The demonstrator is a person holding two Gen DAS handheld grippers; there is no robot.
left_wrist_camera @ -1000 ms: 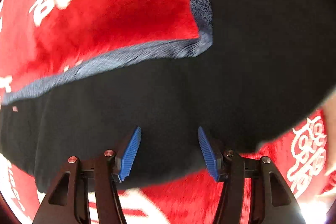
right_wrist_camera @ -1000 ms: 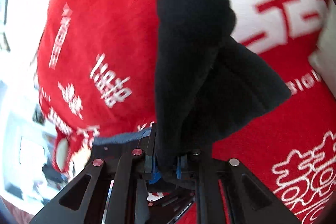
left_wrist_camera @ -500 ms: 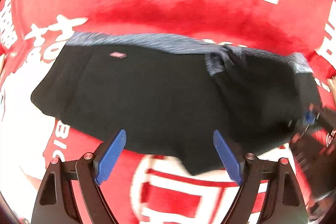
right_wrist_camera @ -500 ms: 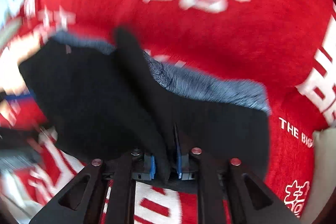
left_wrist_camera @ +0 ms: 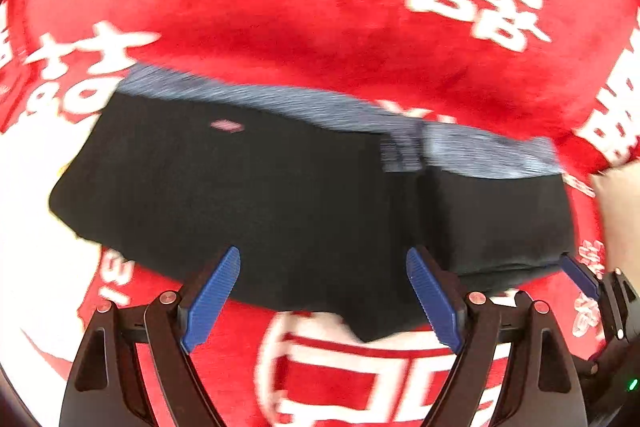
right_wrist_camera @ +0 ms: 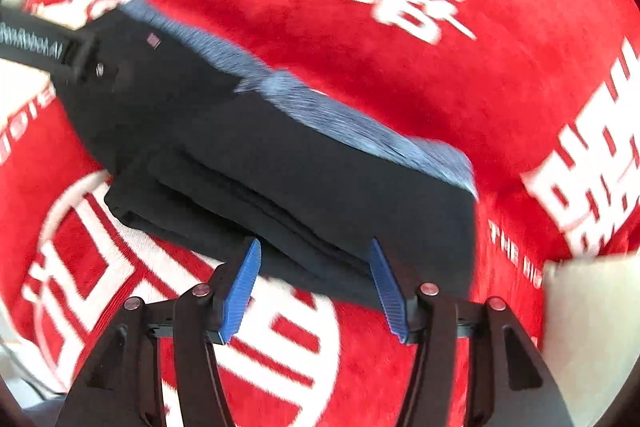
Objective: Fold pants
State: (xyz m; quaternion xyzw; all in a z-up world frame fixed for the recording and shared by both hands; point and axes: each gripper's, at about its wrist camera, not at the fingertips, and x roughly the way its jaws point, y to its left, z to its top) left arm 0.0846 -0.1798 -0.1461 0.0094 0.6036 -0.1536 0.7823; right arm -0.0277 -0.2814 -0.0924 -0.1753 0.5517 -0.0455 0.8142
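The black pants (left_wrist_camera: 280,195) lie folded into a wide band on the red blanket (left_wrist_camera: 304,19), their blue-grey waistband (left_wrist_camera: 304,103) along the far edge. My left gripper (left_wrist_camera: 324,299) hovers open over the near edge, nothing between its blue pads. In the right wrist view the pants (right_wrist_camera: 280,167) show stacked layers at the near side. My right gripper (right_wrist_camera: 316,287) hangs over that edge with its jaws opening, pads clear of the cloth. The right gripper's fingertip (left_wrist_camera: 580,275) shows at the pants' right end. The left gripper's body (right_wrist_camera: 44,47) reaches in at upper left.
White characters and bars are printed across the red blanket (right_wrist_camera: 400,75). A pale cushion-like object (right_wrist_camera: 592,323) sits at the right edge of the right wrist view. A hand (left_wrist_camera: 620,211) shows at the right rim of the left wrist view.
My right gripper carried a pinched fold of the pants over onto the rest, then opened and released it. My left gripper opened wider and pulled back from above the pants to their near edge.
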